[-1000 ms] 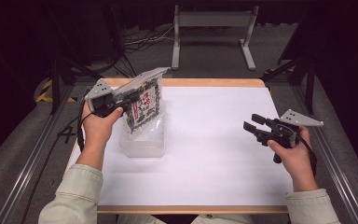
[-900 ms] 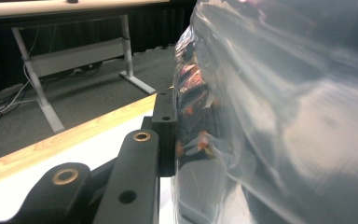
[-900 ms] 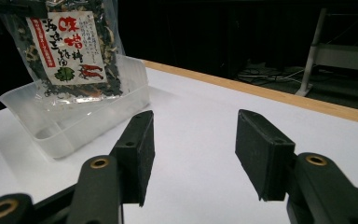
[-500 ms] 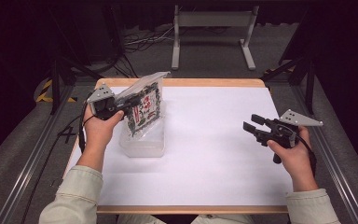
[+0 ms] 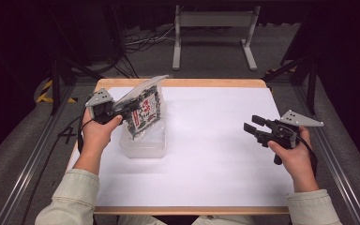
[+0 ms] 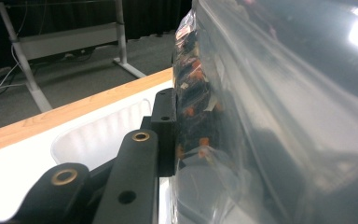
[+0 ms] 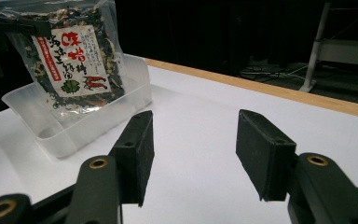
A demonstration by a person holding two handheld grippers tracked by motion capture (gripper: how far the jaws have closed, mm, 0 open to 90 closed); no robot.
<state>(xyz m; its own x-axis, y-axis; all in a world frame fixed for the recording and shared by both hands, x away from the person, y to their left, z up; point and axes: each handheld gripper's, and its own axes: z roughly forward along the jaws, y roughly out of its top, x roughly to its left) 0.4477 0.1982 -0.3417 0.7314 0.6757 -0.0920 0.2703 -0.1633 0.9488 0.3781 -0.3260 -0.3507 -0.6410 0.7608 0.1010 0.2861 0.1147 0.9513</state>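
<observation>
Two hand-held grippers over a white worktop (image 5: 215, 164), one holding a snack bag.

We pinch the clear printed bag (image 5: 143, 112) with the left hand-held gripper (image 5: 130, 107), tilted above a clear plastic tub (image 5: 143, 145). Up close, glare blurs the bag's print. Our right hand-held gripper (image 5: 252, 126) rests spread, well apart.

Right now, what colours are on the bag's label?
White label with red and black print and a green leaf, clearest in the right gripper view.
</observation>
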